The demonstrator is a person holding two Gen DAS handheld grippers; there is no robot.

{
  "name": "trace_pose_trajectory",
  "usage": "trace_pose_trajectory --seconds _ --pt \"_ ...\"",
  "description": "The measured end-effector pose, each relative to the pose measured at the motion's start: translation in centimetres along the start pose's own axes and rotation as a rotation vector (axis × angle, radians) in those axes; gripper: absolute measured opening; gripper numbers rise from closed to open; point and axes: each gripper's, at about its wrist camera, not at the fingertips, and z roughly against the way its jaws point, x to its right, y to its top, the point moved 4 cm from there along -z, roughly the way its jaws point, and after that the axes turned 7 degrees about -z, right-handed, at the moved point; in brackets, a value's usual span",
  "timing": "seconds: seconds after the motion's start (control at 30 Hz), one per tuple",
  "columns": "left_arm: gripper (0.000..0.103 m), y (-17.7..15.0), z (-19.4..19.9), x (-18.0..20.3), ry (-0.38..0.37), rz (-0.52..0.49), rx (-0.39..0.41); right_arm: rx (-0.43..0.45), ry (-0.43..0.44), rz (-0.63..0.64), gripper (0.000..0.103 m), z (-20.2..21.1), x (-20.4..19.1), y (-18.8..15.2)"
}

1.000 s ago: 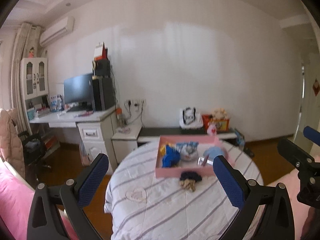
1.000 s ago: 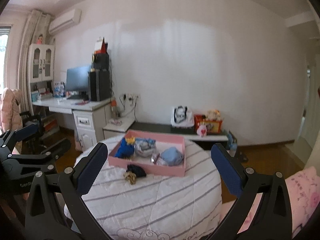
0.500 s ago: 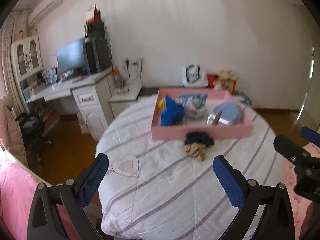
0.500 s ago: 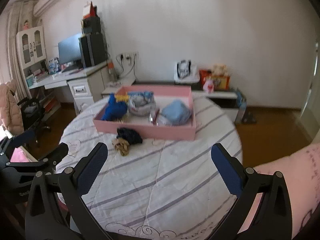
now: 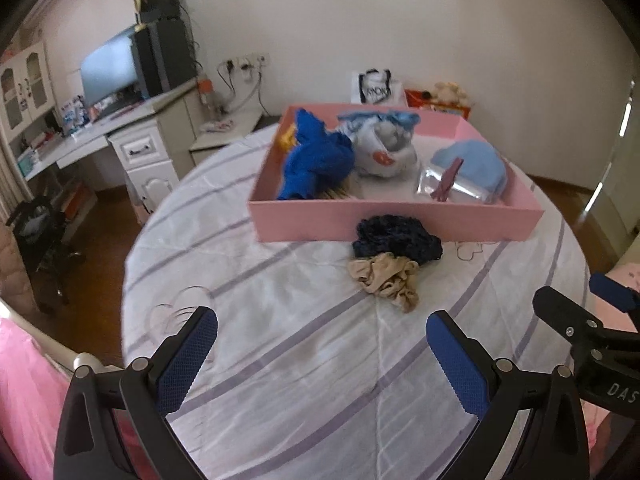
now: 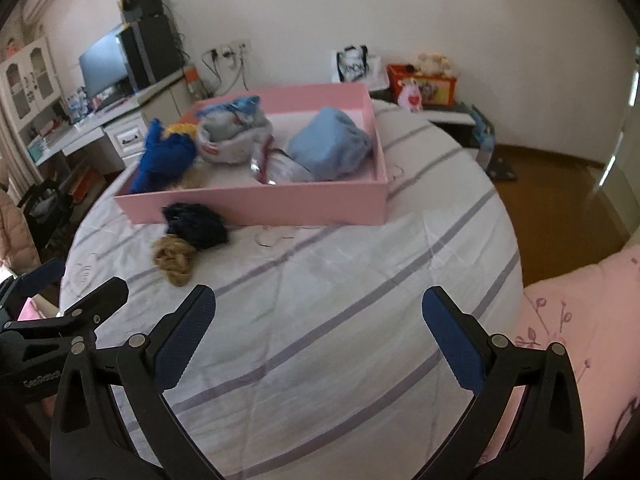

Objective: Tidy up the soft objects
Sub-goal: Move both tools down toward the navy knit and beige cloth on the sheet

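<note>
A pink box (image 5: 384,222) (image 6: 256,204) stands on a round table with a striped white cloth (image 5: 304,360) (image 6: 320,288). Inside lie a royal-blue cloth (image 5: 316,160) (image 6: 164,156), a grey-white bundle (image 5: 384,148) (image 6: 232,136), a light-blue cloth (image 5: 476,164) (image 6: 328,144) and a clear bag (image 5: 452,188). In front of the box a dark navy cloth (image 5: 396,238) (image 6: 196,224) and a beige cloth (image 5: 386,280) (image 6: 174,260) lie touching. My left gripper (image 5: 320,356) and right gripper (image 6: 318,340) are open and empty, above the near cloth, short of both pieces.
A white desk with monitor and speakers (image 5: 132,72) stands at the left, a dark chair (image 5: 40,236) beside it. A low shelf with a bag and toys (image 6: 420,80) runs along the back wall. Pink bedding (image 6: 580,320) lies at the right.
Both grippers have moved forward and tilted down over the table. The box and the two loose cloths now look larger and closer. Both stay open.
</note>
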Motion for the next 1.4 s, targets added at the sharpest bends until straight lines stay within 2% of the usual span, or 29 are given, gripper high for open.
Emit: trace_pose_trajectory --seconds 0.27,0.33,0.4,0.5,0.53,0.57,0.6,0.67,0.87,1.17,1.4 --pt "0.103 1.5 -6.9 1.2 -0.06 0.03 -0.074 -0.023 -0.01 -0.046 0.103 -1.8 2.2 0.8" --pt "0.099 1.8 -8.0 1.4 -0.077 0.043 -0.074 -0.035 -0.015 -0.051 0.103 -2.3 2.6 1.1" --pt "0.089 2.1 -8.8 1.3 -0.082 0.059 -0.068 -0.05 -0.024 -0.055 0.103 -3.1 2.9 1.2" --pt "0.067 2.2 -9.9 1.1 -0.054 0.073 -0.065 -0.057 -0.02 -0.069 0.103 -3.7 3.3 1.4" --pt "0.053 2.2 -9.8 1.1 -0.046 0.069 -0.057 -0.058 -0.019 -0.071 0.103 -3.8 3.4 1.4" --pt "0.044 2.2 -9.9 1.0 -0.044 0.066 -0.052 -0.059 -0.022 -0.075 0.103 -3.9 3.5 1.5" --pt "0.031 2.1 -9.9 0.9 -0.048 0.067 -0.051 -0.059 -0.026 -0.078 0.103 -3.9 3.6 1.5" --pt "0.027 1.9 -9.7 0.6 -0.068 0.074 -0.051 -0.064 -0.031 -0.084 0.103 -4.0 3.7 1.4" --pt "0.026 1.1 -8.6 -0.9 -0.094 0.081 -0.053 -0.058 -0.013 -0.063 0.103 -3.4 2.1 1.2" --pt "0.026 0.2 -6.0 -4.6 -0.028 0.089 -0.022 -0.042 0.048 0.015 0.103 -3.0 -3.7 1.2" --pt "0.026 0.2 -6.3 -8.4 0.003 0.085 -0.027 -0.061 0.081 0.05 0.103 -4.9 -9.0 1.2"
